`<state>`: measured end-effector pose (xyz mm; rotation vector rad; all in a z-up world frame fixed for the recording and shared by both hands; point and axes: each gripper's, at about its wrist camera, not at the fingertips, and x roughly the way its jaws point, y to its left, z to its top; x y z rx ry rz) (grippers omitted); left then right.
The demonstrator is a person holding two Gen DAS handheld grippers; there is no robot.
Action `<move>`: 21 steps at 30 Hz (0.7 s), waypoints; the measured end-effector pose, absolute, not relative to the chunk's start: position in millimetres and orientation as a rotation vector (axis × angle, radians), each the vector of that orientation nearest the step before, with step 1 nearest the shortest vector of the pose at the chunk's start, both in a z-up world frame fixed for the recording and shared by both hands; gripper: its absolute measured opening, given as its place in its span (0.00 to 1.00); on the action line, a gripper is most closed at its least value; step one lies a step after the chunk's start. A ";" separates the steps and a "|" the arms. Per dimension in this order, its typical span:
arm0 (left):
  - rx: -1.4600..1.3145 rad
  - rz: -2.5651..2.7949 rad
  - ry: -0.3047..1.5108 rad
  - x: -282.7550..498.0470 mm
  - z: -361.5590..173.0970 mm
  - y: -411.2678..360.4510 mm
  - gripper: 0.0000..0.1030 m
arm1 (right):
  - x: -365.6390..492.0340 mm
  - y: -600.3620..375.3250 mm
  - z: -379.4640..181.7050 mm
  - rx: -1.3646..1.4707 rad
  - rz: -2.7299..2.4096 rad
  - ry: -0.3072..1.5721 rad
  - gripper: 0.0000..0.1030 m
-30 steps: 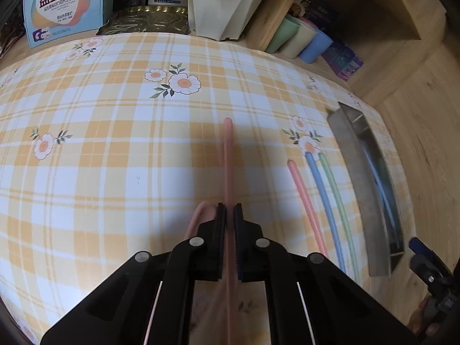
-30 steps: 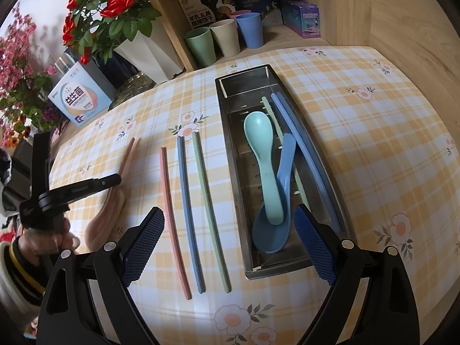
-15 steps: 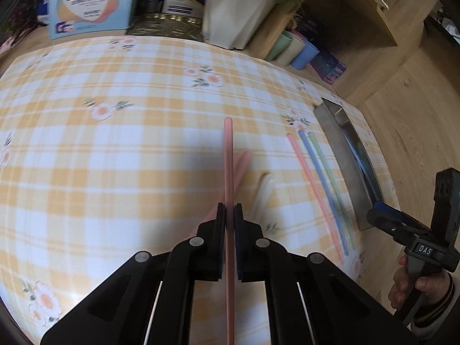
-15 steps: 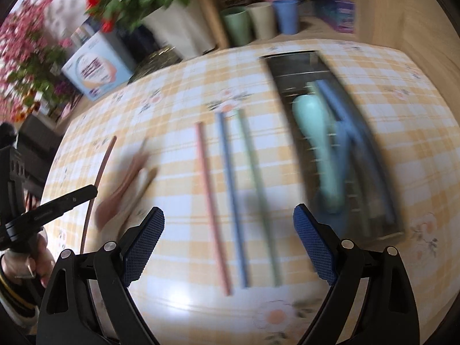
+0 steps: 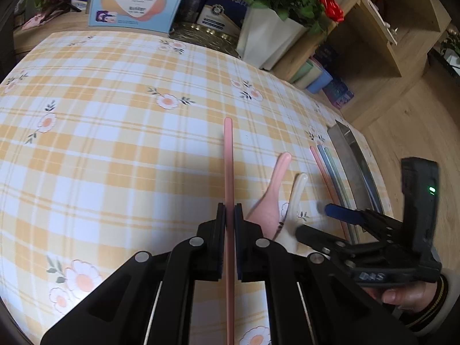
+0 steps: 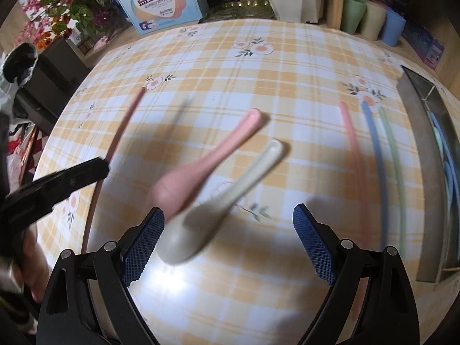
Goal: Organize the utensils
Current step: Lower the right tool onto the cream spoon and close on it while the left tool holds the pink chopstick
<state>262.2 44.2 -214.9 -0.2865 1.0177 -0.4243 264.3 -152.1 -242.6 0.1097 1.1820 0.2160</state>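
Note:
My left gripper (image 5: 229, 211) is shut on a pink chopstick (image 5: 228, 158) and holds it above the checked tablecloth; it shows at the left of the right wrist view (image 6: 126, 120). My right gripper (image 6: 228, 224) is open and empty, just above a pink spoon (image 6: 207, 161) and a cream spoon (image 6: 218, 201) lying side by side. Both spoons also show in the left wrist view, pink (image 5: 273, 189) and cream (image 5: 296, 195). A pink (image 6: 352, 143), a blue (image 6: 373, 138) and a green chopstick (image 6: 392, 143) lie parallel beside the steel tray (image 6: 422, 132).
The steel tray (image 5: 349, 155) holds blue and green utensils, mostly hidden. At the table's back stand a printed box (image 6: 161, 3), a white flower pot (image 5: 270, 37), a gold tin (image 5: 207, 33) and three cups (image 6: 371, 20) on a wooden shelf.
My left gripper has lifted and drawn back with the pink chopstick. My right gripper has swung left from over the tray to over the two spoons.

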 end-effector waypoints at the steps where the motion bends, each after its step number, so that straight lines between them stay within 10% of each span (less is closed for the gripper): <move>1: -0.291 -0.424 1.013 261.1 -214.4 46.6 0.06 | 267.2 -150.4 -244.5 0.102 0.208 1.194 0.71; 4: -0.314 -0.427 0.999 258.8 -214.0 53.2 0.06 | 267.1 -146.4 -250.4 0.076 0.180 1.220 0.68; 11: -0.346 -0.440 0.991 258.7 -217.9 55.0 0.06 | 259.1 -156.5 -251.8 0.034 0.118 1.235 0.22; 21: -0.348 -0.461 0.994 256.2 -220.3 47.8 0.06 | 249.5 -210.9 -250.0 0.116 0.002 1.195 0.21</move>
